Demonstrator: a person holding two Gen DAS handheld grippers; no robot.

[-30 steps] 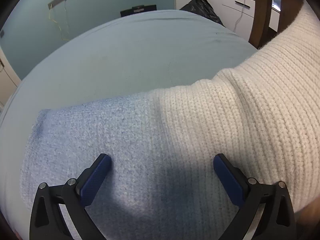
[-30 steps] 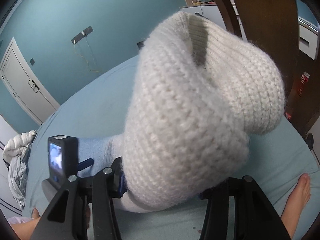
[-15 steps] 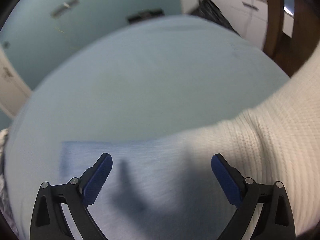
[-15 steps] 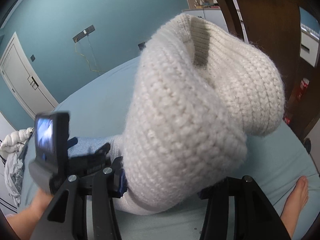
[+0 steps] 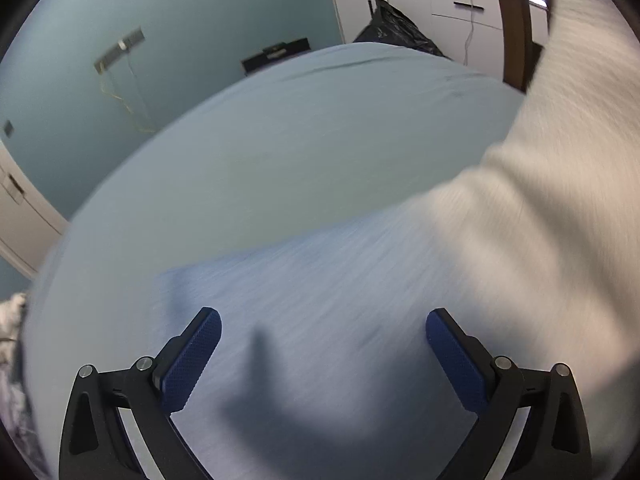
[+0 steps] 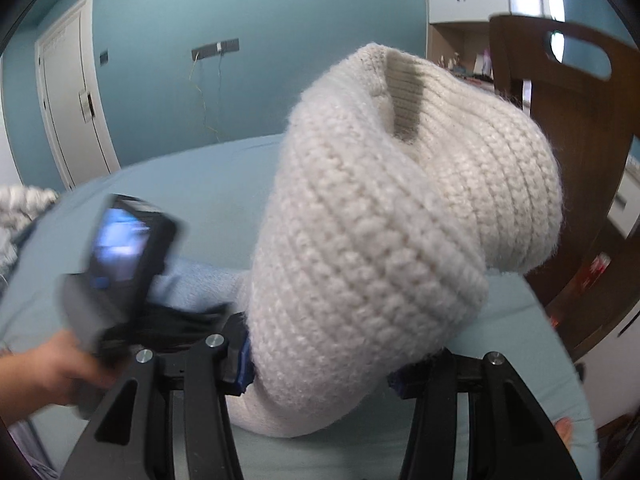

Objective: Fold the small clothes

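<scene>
A knitted garment, cream at one end and pale blue at the other, lies partly on the light blue bed sheet [image 5: 320,128]. My right gripper [image 6: 324,376] is shut on its cream end [image 6: 380,248], lifted and bunched above the sheet. My left gripper [image 5: 322,344] is open and empty, above the pale blue part [image 5: 320,280]. The cream part [image 5: 560,208] rises to the right in the left wrist view. The left gripper's body and the hand holding it [image 6: 120,280] show at the left of the right wrist view.
A wooden chair [image 6: 580,160] stands at the right by the bed. White cabinets [image 5: 440,12] and a black bag [image 5: 396,32] are beyond the far edge. A bundle of grey-white cloth [image 6: 24,212] lies at the left. A door [image 6: 76,108] is in the teal wall.
My left gripper has lifted and drawn back from the pale blue part, still open. My right gripper has raised the cream end and turned a little, still holding it.
</scene>
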